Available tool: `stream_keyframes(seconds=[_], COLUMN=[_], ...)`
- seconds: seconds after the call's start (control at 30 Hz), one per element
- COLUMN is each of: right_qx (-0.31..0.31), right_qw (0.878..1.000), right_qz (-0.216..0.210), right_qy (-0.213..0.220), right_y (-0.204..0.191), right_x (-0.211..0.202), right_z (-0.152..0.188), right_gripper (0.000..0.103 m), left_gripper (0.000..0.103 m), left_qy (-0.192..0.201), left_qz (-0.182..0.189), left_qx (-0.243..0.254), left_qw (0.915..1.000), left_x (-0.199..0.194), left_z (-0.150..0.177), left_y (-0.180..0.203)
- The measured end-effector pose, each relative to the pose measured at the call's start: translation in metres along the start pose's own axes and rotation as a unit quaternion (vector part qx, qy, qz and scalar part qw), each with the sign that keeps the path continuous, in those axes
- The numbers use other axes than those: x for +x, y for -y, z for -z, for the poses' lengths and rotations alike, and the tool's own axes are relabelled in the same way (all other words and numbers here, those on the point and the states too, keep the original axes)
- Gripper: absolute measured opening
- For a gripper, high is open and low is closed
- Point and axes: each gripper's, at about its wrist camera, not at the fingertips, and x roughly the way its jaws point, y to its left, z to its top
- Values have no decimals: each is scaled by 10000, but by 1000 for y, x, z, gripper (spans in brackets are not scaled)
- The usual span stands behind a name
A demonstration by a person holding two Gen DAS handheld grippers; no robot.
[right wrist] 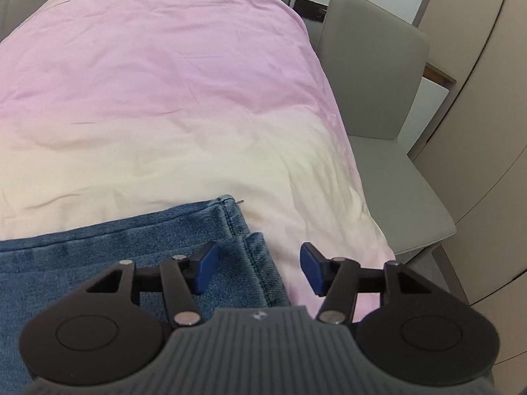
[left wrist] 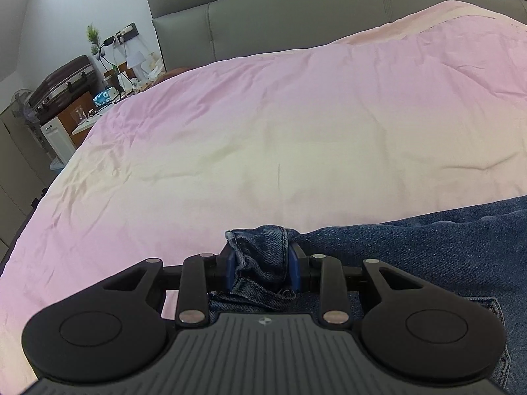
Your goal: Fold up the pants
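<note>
Blue denim pants lie on a pink and cream bed cover. My left gripper is shut on a bunched edge of the pants, with the fabric sticking up between its blue pads. In the right wrist view the pants lie flat with both leg hems near the cover's right side. My right gripper is open and empty, just above the hems. Its left pad is over the denim, its right pad over the cover.
A grey padded headboard stands at the far end of the bed. A cluttered nightstand and a suitcase are at the bed's far left. A grey chair stands against the bed's right edge, with wardrobe doors behind it.
</note>
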Motion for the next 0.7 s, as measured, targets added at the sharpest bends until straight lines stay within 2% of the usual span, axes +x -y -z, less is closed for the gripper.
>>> stream_keyframes(seconds=[0.03,0.07,0.17,0.27,0.5,0.6,0.7], right_qx=[81,55,-621,-674,-900,-841,-906], right_qw=[9999,9997,9978,9964,9863,9849,9845], right_qz=[-146,-218,-59,-25,464,630,800], right_qy=[-11,-15,212,523,1304,1374,1273], right_y=[1,0,-13,-5,-11,-17,-28], right_x=[2,1,-14,-43,-97,-98,-84], right_z=[0,0,4,4,5,-6,-15], right_gripper=[26,19,16,14,12,12,12], left_gripper=[35,35,35,35,35,35,35], left_qy=[-12,-22,39,193,534,546,501], left_qz=[-13,-25,-54,-80,-105,-92,-84], left_qx=[-12,-31,-136,-257,-619,-803,-698], left_qw=[10000,10000,9999,9995,9966,9952,9963], left_x=[-2,-3,-10,-25,-53,-50,-42], left_z=[0,0,0,1,6,0,-6], left_y=[1,1,-1,-4,-23,-30,-25])
